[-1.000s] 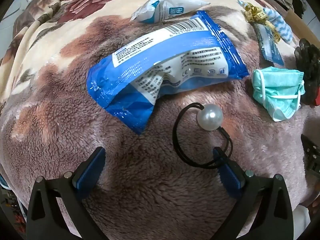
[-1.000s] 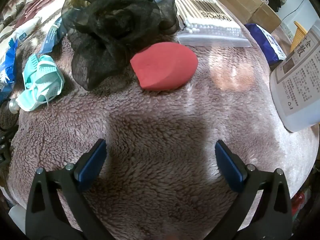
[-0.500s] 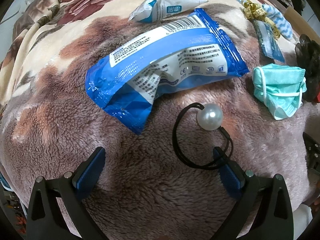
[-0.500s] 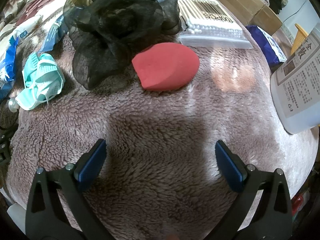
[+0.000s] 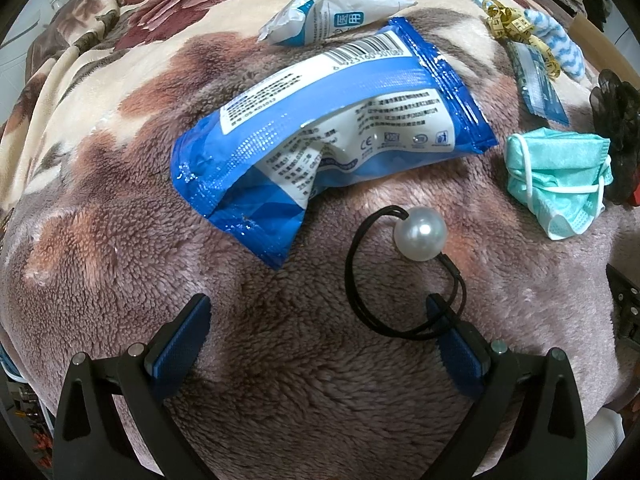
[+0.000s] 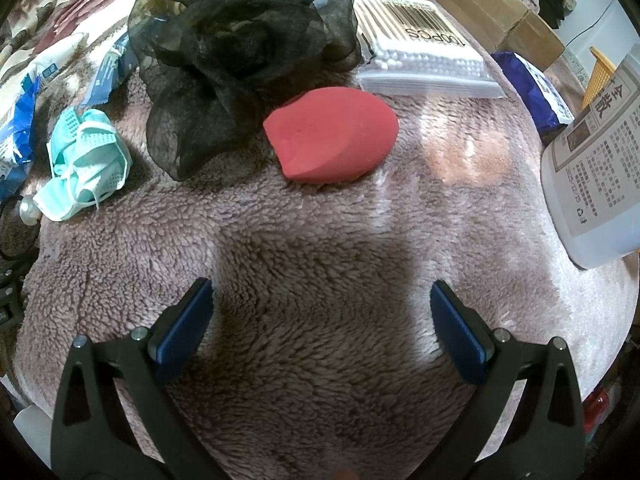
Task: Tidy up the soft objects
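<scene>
On a fleecy blanket (image 5: pixel 100 264) lies a black hair tie (image 5: pixel 352 280) with a large pearl bead (image 5: pixel 420 233). My left gripper (image 5: pixel 316 320) hovers open just before it, its right pad touching the loop's near edge. Beyond lie a blue-and-white wrapper (image 5: pixel 320 120) and a crumpled teal face mask (image 5: pixel 560 172). In the right wrist view, a red makeup sponge (image 6: pixel 332 134) sits beside a black mesh scrunchie (image 6: pixel 240 48), with the teal mask (image 6: pixel 84 164) at left. My right gripper (image 6: pixel 320 320) stands open over bare blanket, short of the sponge.
A white sachet (image 5: pixel 332 16), yellow tape measure (image 5: pixel 516 32) and narrow blue packet (image 5: pixel 538 80) lie at the back. A cotton swab bag (image 6: pixel 424 56), dark blue pouch (image 6: pixel 536 92), white labelled bottle (image 6: pixel 596 168) and cardboard boxes (image 6: pixel 500 12) are at right.
Both views have shifted only very slightly; the objects lie where they were and both grippers remain open.
</scene>
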Demonstrator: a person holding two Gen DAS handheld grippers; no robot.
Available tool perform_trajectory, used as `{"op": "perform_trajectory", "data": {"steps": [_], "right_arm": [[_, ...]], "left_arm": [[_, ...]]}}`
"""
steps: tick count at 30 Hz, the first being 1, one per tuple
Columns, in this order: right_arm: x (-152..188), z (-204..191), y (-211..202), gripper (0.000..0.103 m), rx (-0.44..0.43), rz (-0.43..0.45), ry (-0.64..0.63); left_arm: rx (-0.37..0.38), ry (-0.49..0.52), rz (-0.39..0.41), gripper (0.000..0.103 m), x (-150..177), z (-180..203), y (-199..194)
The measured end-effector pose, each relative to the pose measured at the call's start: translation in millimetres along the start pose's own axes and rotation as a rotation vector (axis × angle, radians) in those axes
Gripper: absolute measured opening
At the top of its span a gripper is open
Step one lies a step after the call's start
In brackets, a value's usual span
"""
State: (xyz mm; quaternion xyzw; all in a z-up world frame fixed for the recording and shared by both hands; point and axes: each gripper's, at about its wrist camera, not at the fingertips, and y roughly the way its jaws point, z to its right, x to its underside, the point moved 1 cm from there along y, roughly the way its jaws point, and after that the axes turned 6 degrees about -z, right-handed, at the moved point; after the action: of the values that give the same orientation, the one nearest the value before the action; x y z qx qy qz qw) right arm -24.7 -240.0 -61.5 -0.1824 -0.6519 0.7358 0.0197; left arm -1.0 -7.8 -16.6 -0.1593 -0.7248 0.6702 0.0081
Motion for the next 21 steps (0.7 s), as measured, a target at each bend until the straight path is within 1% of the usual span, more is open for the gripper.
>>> {"op": "perform_trajectory", "data": {"steps": [13,21], "right_arm": [[0.7,9.5,-9.1,0.103,-0.015,0.015,0.002],[2.1,14.0,-24.0,0.103,-0.031,0.021,-0.002]], "left_arm": [[0.002,-0.001,-0.004,0.103,-2.1,-0.8,-1.6],[0.016,-0.013,-0.018,0.103,-5.0,-3.6,-16.6]]}}
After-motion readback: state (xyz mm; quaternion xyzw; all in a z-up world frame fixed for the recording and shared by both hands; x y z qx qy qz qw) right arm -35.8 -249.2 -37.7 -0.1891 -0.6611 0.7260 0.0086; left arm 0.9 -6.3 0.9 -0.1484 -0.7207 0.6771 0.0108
